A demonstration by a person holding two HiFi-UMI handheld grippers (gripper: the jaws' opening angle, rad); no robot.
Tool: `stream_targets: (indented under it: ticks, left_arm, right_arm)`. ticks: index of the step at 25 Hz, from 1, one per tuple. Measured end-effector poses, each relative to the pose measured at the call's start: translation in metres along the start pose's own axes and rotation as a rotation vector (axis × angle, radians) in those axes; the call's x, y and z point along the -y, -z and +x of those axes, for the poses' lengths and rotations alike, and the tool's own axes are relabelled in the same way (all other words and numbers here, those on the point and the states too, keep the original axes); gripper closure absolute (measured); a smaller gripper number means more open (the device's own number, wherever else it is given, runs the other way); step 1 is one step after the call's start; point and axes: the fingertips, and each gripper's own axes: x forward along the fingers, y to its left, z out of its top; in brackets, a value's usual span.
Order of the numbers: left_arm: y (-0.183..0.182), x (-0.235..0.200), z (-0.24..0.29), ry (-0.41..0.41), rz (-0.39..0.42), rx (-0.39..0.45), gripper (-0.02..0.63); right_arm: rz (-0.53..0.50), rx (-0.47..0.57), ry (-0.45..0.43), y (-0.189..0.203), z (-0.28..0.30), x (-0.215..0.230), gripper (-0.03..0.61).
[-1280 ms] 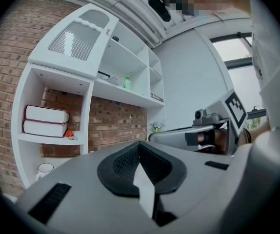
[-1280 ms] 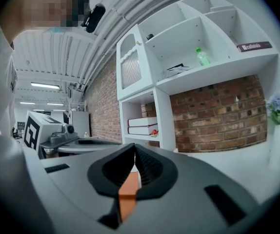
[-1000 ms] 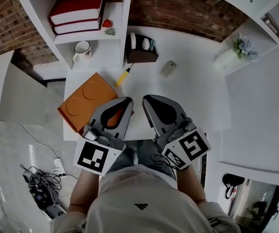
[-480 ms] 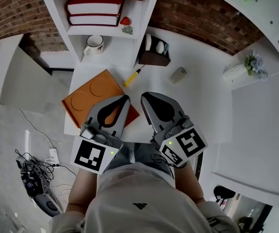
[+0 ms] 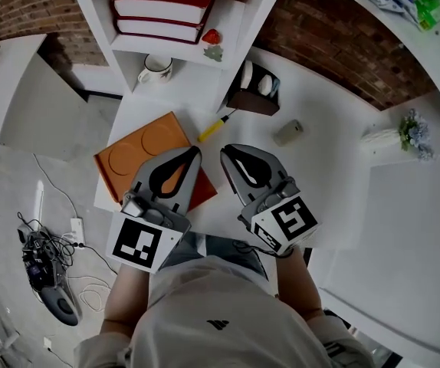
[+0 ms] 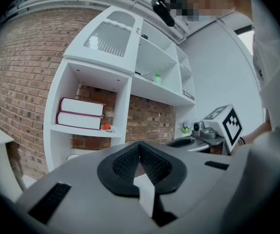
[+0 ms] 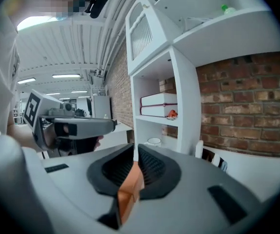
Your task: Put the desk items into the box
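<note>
The left claw (image 5: pixel 196 152) is closed on nothing. The right claw (image 5: pixel 224 152), also empty, is opening its jaws, a first change. Both hover where they did a second ago, near the orange box (image 5: pixel 139 150), with the yellow tool (image 5: pixel 214 128) untouched on the counter (image 5: pixel 323 167).

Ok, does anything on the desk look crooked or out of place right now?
The orange box sits turned at an angle to the desk edges, and its left corner seems to poke past the desk's left edge. The yellow-handled tool lies loose and diagonal beyond it. Nothing looks spilled or broken.
</note>
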Motion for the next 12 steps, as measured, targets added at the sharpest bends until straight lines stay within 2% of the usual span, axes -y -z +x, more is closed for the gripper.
stream_targets:
  ticks: [4, 12]
  left_arm:
    - [0.003, -0.009, 0.008, -0.045, -0.012, -0.011, 0.606]
    - [0.015, -0.025, 0.02, -0.122, -0.009, -0.053, 0.606]
  right_arm:
    - [-0.041, -0.045, -0.072, 0.015, 0.017, 0.012, 0.531]
    - [-0.151, -0.184, -0.218, 0.061, 0.047, 0.043, 0.52]
